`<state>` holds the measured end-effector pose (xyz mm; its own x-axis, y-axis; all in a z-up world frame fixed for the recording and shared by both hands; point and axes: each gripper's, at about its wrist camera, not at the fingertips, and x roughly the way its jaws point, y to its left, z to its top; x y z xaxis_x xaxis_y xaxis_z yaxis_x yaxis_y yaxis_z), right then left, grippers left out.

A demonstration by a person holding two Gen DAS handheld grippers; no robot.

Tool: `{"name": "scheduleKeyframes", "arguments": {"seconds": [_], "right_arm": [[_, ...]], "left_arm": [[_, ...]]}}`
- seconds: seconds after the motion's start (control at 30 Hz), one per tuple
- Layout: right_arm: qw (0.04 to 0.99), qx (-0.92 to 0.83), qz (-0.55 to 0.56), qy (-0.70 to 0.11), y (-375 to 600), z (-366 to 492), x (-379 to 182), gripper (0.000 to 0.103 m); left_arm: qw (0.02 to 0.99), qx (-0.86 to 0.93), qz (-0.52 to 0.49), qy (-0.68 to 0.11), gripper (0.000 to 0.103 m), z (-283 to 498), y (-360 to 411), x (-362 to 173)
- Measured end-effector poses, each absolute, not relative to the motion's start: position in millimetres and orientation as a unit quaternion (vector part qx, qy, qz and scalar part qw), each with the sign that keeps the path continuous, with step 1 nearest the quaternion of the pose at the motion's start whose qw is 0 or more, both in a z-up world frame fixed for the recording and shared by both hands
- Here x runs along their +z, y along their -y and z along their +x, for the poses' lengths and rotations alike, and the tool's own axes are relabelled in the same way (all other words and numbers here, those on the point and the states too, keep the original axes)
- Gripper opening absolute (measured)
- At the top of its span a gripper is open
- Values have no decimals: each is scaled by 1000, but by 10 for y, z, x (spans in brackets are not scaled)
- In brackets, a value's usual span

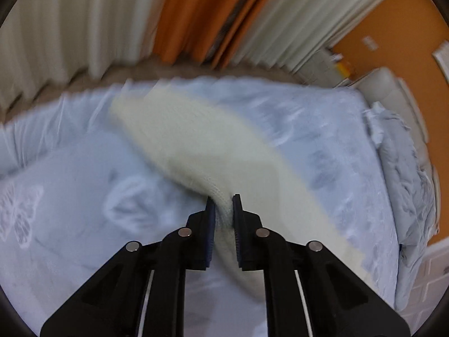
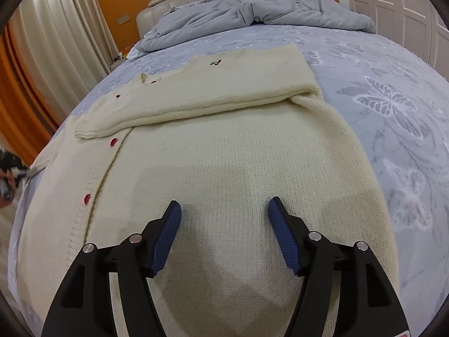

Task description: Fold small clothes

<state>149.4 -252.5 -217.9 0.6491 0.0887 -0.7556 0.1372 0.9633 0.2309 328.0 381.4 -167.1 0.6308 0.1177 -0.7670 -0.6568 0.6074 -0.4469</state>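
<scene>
Cardigan [image 2: 224, 168] lies on bed [image 2: 393, 84]; left claw [image 1: 223, 207] grips it; right claw [image 2: 224, 210] gapes.

- Soft, even indoor light, moderately bright; no glare.
- Left wrist view: heavy motion blur over the curtains [image 1: 84, 28], bedsheet [image 1: 70, 182] and cream cardigan [image 1: 196, 140]; only the left gripper [image 1: 223, 210] is sharp.
- Right wrist view: sharp, knit texture clear.
- Faint shadows on the cardigan ahead of the right gripper [image 2: 224, 210].
- Strong fisheye bending, dark vignette at the corners in both views.
</scene>
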Motion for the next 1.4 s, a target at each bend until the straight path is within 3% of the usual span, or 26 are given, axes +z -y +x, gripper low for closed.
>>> {"name": "scheduleKeyframes", "arguments": {"seconds": [0.1, 0.3, 0.4, 0.5, 0.53, 0.67, 0.73, 0.8, 0.87, 0.93, 1.07, 1.2, 1.27, 1.3, 1.33, 1.37, 1.4], "right_arm": [[899, -13, 137, -417, 2515, 1482, -2181, 64], [898, -8, 144, -415, 2511, 1481, -2182, 65], [898, -3, 150, -414, 2515, 1481, -2177, 67], [897, 2, 154, -414, 2517, 1491, -2179, 69], [897, 4, 155, -414, 2520, 1494, -2178, 70], [894, 21, 167, -415, 2541, 1516, -2169, 76], [891, 11, 162, -424, 2515, 1556, -2123, 75], [896, -15, 151, -417, 2392, 1619, -1956, 78], [907, 26, 158, -389, 2082, 1825, -1662, 78], [909, 68, 120, -392, 1713, 2101, -1474, 78], [900, 137, 2, -414, 806, 2797, -1344, 77], [871, 135, -69, -467, 282, 3393, -1640, 75], [863, 120, -92, -482, 199, 3526, -1787, 71], [861, 136, -81, -483, 219, 3561, -1794, 59], [862, 142, -63, -483, 277, 3572, -1736, 32], [868, 135, -28, -478, 425, 3574, -1616, 14], [874, 133, 22, -467, 646, 3556, -1503, 13]], "left_arm": [[869, 175, -336, -319, 10, 3346, -3385, -1164], [926, -34, -230, -296, 10, 3326, -1518, -462], [907, -106, -207, -352, 14, 3250, -624, -777], [863, -132, -209, -440, 19, 3079, -54, -1475], [855, -129, -209, -457, 28, 2990, 26, -1631], [871, -75, -238, -422, 66, 2470, -322, -1849], [884, -43, -247, -393, 77, 2248, -640, -1838], [888, -14, -247, -387, 77, 2104, -982, -1921], [883, -28, -267, -386, 70, 1974, -1300, -2092], [892, -49, -254, -369, 69, 1879, -1322, -2097], [904, -47, -208, -369, 81, 1880, -1155, -2128], [905, -55, -213, -365, 82, 1981, -1174, -2170], [906, -55, -208, -364, 82, 1934, -1179, -2167], [907, -54, -205, -364, 83, 1952, -1160, -2166], [908, -54, -202, -364, 83, 1971, -1150, -2171], [908, -55, -200, -364, 85, 1980, -1143, -2174], [908, -57, -200, -364, 85, 1999, -1141, -2173]]}}
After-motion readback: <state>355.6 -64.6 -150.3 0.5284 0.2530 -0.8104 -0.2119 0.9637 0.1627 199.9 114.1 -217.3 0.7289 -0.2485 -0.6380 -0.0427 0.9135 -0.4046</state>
